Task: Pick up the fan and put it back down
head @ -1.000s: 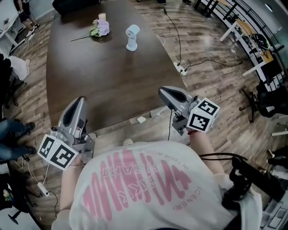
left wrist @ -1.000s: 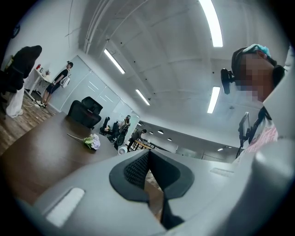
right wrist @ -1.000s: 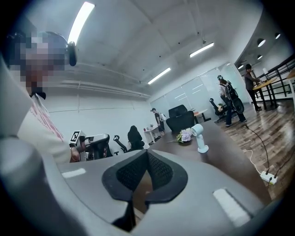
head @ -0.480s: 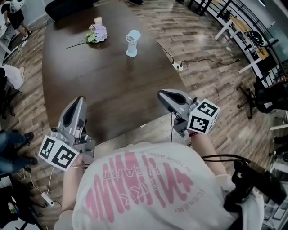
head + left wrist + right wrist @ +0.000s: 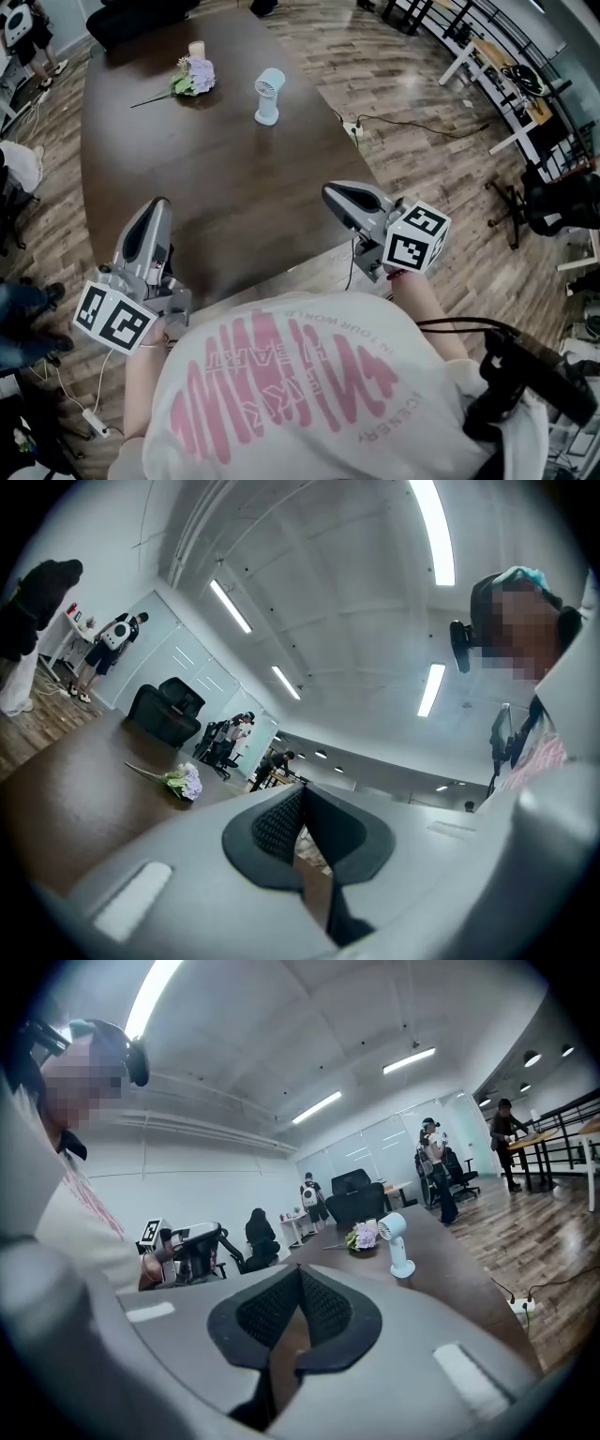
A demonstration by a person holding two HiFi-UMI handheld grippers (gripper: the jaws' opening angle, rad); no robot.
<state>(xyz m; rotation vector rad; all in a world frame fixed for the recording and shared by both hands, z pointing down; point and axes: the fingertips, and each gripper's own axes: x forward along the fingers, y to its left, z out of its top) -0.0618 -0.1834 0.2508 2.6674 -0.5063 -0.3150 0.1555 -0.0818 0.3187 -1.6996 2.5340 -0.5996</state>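
Note:
A small pale-blue fan (image 5: 268,96) stands upright on the far half of the dark brown table (image 5: 234,206); the right gripper view shows the fan (image 5: 395,1241) well ahead. My left gripper (image 5: 157,204) is shut and empty, above the table's near left edge. My right gripper (image 5: 329,193) is also shut and empty, above the near right edge. Both are far short of the fan. In their own views the left gripper (image 5: 300,794) and right gripper (image 5: 300,1275) have pads pressed together. The fan does not show in the left gripper view.
A bunch of purple flowers (image 5: 192,77) and a small cup lie left of the fan. A power strip (image 5: 352,128) with cables lies on the floor right of the table. A black chair (image 5: 141,13) stands at the far end, desks (image 5: 487,66) to the right.
The table and fan have slid nearer in the head view as I stepped closer. Both grippers have advanced over the table's near edge, still shut.

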